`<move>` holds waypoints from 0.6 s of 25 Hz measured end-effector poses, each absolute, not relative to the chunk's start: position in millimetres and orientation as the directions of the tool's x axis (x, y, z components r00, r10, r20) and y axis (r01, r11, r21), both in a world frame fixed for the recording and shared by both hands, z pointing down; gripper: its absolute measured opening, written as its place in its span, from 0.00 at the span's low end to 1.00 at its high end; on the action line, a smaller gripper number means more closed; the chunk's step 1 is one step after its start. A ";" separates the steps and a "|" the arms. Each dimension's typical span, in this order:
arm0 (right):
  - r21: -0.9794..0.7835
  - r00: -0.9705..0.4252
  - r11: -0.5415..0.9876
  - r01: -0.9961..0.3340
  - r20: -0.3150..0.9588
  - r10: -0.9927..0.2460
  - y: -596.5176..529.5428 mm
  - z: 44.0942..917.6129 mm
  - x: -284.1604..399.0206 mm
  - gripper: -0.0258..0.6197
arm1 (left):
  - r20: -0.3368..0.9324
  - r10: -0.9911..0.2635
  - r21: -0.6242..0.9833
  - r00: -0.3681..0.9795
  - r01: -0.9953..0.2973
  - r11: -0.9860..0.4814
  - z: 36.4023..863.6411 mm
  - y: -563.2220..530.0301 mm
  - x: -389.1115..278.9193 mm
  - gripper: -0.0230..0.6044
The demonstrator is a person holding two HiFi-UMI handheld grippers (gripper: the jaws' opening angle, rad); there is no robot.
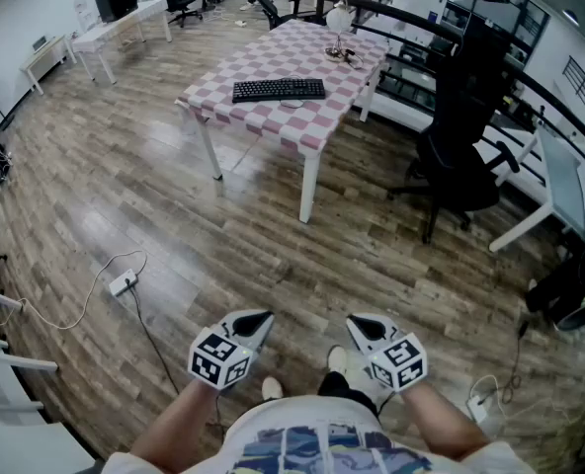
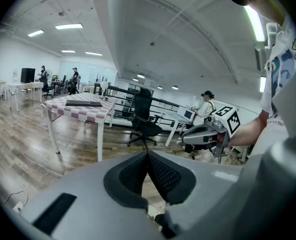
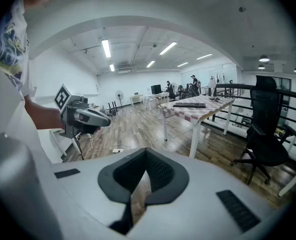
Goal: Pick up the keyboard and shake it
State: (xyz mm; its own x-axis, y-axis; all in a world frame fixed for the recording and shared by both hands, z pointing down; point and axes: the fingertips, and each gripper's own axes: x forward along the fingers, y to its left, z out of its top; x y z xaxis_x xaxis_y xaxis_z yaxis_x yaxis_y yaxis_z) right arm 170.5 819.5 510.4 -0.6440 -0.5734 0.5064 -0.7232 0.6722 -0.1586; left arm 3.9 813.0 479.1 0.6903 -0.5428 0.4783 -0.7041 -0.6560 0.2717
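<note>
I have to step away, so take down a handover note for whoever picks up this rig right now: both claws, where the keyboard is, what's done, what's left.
Claws: the left claw and the right claw are both shut and empty, held low in front of the person, side by side.
Things: the keyboard lies flat on the checkered table, across the wooden floor and well out of reach.
Done: nothing; the keyboard is not yet picked up.
Left: walk to the table, open the claws, grip the keyboard, lift it and shake it.
</note>
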 end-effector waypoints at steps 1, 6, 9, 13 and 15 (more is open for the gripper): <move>-0.153 -0.648 0.677 -0.720 0.496 -0.578 808.4 506.8 183.1 0.04 | 0.470 -0.550 0.272 0.690 -0.706 -0.654 475.1 802.9 17.5 0.04; -0.145 -0.667 0.697 -0.702 0.477 -0.573 756.7 497.0 248.5 0.04 | 0.417 -0.551 0.314 0.723 -0.683 -0.659 465.9 758.1 97.1 0.04; -0.159 -0.676 0.701 -0.695 0.478 -0.562 732.2 503.2 287.4 0.04 | 0.434 -0.561 0.308 0.705 -0.701 -0.644 469.8 735.7 138.9 0.04; -0.192 -0.706 0.720 -0.667 0.474 -0.527 695.7 515.4 323.7 0.04 | 0.426 -0.600 0.329 0.677 -0.734 -0.594 469.1 702.2 172.0 0.04; -0.212 -0.714 0.724 -0.656 0.485 -0.505 680.6 521.3 334.4 0.04 | 0.427 -0.617 0.345 0.661 -0.750 -0.565 471.1 688.7 180.4 0.04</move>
State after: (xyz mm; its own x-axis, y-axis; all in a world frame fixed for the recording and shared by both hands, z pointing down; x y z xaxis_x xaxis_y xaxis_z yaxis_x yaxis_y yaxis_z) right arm 334.4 680.6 521.3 -0.7139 -0.5053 0.4848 -0.6564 0.7241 -0.2118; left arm 180.4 688.7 471.1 0.6612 -0.6168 0.4270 -0.7496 -0.5651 0.3445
